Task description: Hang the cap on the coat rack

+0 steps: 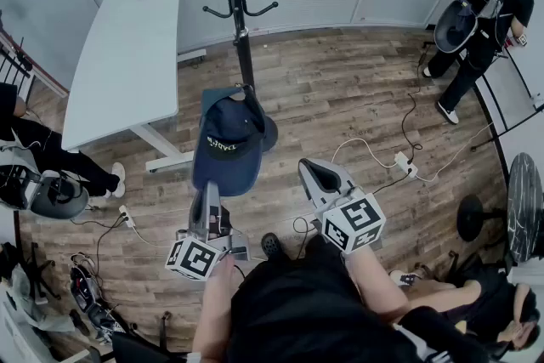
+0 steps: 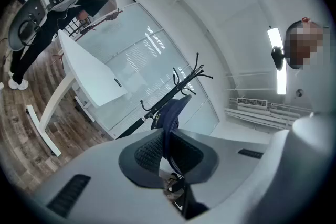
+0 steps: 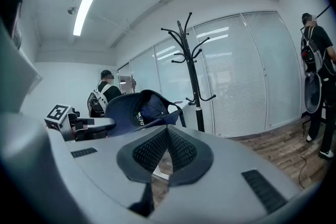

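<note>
Though unclear overhead, cap in left hand-held gripper

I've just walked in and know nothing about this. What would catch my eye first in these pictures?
First, the navy cap in the middle of the head view, pinched at its lower edge by the left gripper. Right behind it stands the tall black coat rack on the wooden floor, its hooks bare. The right gripper sits beside the cap, shut with nothing in it.
</note>
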Available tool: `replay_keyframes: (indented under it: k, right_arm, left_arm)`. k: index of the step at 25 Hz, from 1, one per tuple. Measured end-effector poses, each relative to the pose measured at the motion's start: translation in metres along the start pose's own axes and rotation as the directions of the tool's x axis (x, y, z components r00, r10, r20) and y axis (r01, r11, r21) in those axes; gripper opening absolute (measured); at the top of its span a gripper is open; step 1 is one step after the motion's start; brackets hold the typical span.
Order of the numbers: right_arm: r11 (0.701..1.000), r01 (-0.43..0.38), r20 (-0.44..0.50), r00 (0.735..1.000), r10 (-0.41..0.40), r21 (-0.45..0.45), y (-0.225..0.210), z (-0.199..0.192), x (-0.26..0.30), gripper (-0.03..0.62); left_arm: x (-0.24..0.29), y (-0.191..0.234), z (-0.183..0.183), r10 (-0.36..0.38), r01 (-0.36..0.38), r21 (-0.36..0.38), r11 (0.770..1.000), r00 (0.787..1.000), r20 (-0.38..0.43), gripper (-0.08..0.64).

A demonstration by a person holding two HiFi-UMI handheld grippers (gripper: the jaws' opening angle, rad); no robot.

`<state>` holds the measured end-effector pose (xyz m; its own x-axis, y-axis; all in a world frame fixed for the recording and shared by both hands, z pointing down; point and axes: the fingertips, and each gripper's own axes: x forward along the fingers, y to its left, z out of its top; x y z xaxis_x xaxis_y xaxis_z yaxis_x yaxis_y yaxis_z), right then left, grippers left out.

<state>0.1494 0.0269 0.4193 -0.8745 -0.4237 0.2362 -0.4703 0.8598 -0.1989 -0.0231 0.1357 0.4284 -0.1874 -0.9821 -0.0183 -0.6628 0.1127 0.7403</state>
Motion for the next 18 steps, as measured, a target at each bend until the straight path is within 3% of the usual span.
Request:
replay_keyframes:
  k: [13,18]
  right_arm:
    - [1.0,-0.004,0.004,1.0,0.004,-0.025,0.0065,0.0057,0.0029,0.031]
    - [0.999,0.02,-0.027,0.999,-0.02,0.029,0.0065,0.0008,0.0085,0.034]
  left_arm:
    - [0.0003,0.002,0.0028,-0.012,0.012,-0.027,1.0,1.0,0.007,0.032]
    - [-0.001,0.0012,0.0073,-0.031,0.031,-0.043,0.999,0.999,0.017,0.032]
